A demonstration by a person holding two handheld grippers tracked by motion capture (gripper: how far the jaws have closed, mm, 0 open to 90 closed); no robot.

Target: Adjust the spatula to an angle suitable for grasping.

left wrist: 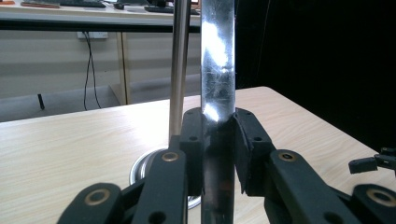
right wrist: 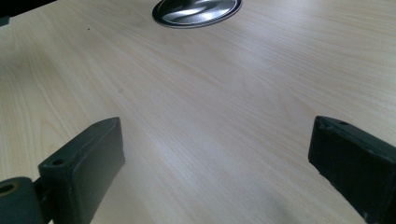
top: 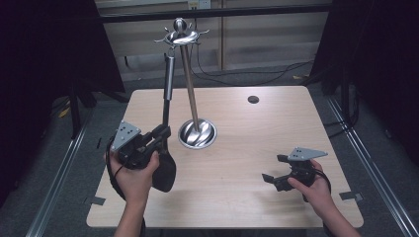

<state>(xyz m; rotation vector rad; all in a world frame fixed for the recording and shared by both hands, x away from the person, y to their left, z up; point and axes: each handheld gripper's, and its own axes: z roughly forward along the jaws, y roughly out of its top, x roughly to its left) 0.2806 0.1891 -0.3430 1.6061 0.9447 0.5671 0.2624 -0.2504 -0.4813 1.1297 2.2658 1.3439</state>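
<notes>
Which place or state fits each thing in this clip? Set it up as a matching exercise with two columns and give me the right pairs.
Things:
1. left gripper
2. right gripper
3. utensil stand
4. spatula

States:
A. upright on its round base, mid-table
B. jaws wide apart over bare table
C. shut on a handle
D. held upright, black blade at the bottom

Pairs: 1-C, 2-B, 3-A, 4-D

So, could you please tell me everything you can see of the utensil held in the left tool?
The utensil has a long shiny metal handle and a broad black head at the bottom. It stands almost upright, handle top near the hooks of the stand. The left tool clamps its shaft; the head's contact with the table is unclear.
</notes>
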